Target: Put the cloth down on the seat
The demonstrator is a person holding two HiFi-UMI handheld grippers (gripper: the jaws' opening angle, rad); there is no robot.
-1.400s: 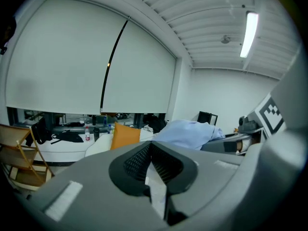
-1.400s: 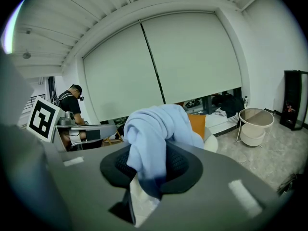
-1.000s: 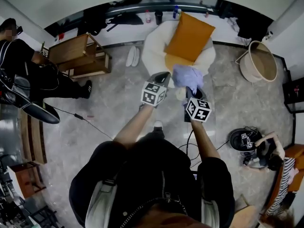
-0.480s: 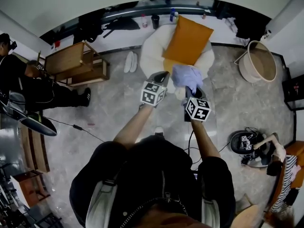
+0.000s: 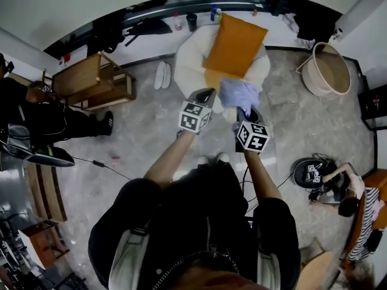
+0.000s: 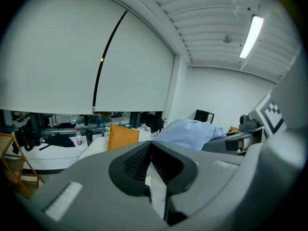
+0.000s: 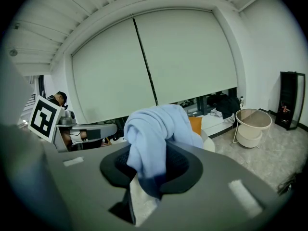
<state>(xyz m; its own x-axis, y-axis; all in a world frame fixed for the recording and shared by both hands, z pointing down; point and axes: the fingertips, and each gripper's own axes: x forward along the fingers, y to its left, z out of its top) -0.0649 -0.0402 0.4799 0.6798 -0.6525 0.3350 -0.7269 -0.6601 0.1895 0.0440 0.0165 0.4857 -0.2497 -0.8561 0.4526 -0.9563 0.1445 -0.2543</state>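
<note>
A light blue cloth (image 5: 238, 94) hangs bunched from my right gripper (image 5: 244, 112), over the front edge of a round white seat (image 5: 187, 59) that carries an orange cushion (image 5: 236, 40). In the right gripper view the cloth (image 7: 155, 129) drapes out of the jaws, and the right gripper (image 7: 150, 163) is shut on it. My left gripper (image 5: 205, 93) sits just left of the cloth, apart from it. In the left gripper view the left gripper (image 6: 153, 150) has its pads together with nothing between them; the cloth (image 6: 188, 133) and the cushion (image 6: 122, 135) lie beyond.
A round beige basket (image 5: 329, 71) stands right of the seat. A wooden rack (image 5: 91, 80) and a pair of slippers (image 5: 162, 74) are to its left. One person (image 5: 36, 110) sits at the far left, another (image 5: 341, 192) crouches at the right. Bottles (image 5: 177, 22) line the sill.
Both grippers, with the cloth, have drifted a little toward the seat. The holder's feet now show just below the grippers.
</note>
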